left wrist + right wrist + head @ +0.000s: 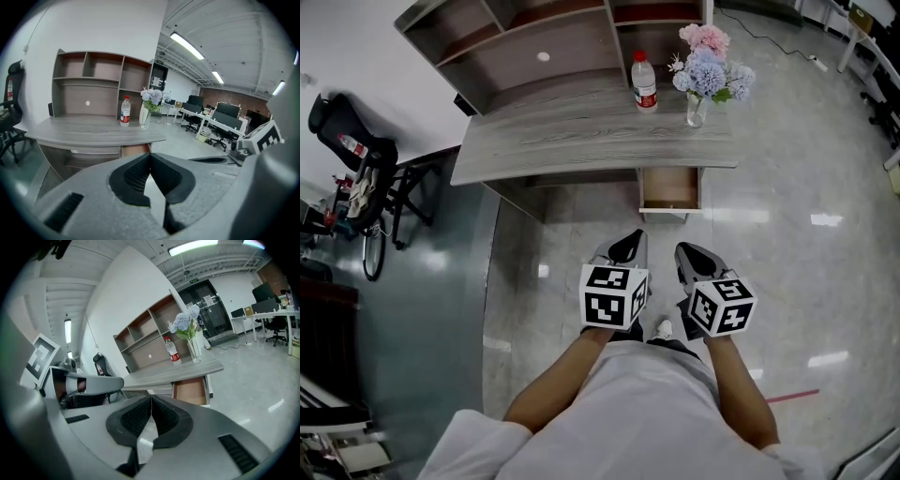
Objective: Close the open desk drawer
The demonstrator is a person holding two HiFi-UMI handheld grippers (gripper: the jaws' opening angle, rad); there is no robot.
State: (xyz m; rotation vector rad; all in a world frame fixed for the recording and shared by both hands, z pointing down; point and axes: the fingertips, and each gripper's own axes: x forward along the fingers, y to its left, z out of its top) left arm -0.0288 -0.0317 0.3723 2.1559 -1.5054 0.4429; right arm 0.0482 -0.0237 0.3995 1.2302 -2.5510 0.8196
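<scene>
The open wooden drawer [670,187] sticks out from under the right end of the grey desk [581,141]; its inside looks empty. It also shows in the left gripper view as the drawer [136,150] and in the right gripper view as the drawer [191,391]. My left gripper [628,246] and right gripper [692,258] hang side by side over the floor, a short way in front of the drawer and apart from it. Both are shut with nothing between their jaws, as the left gripper [150,157] and right gripper [151,399] show in their own views.
On the desk stand a water bottle [645,82] and a vase of flowers [705,70], with a shelf unit [544,37] behind. An office chair [356,178] stands to the left. Glossy tiled floor [787,244] spreads to the right.
</scene>
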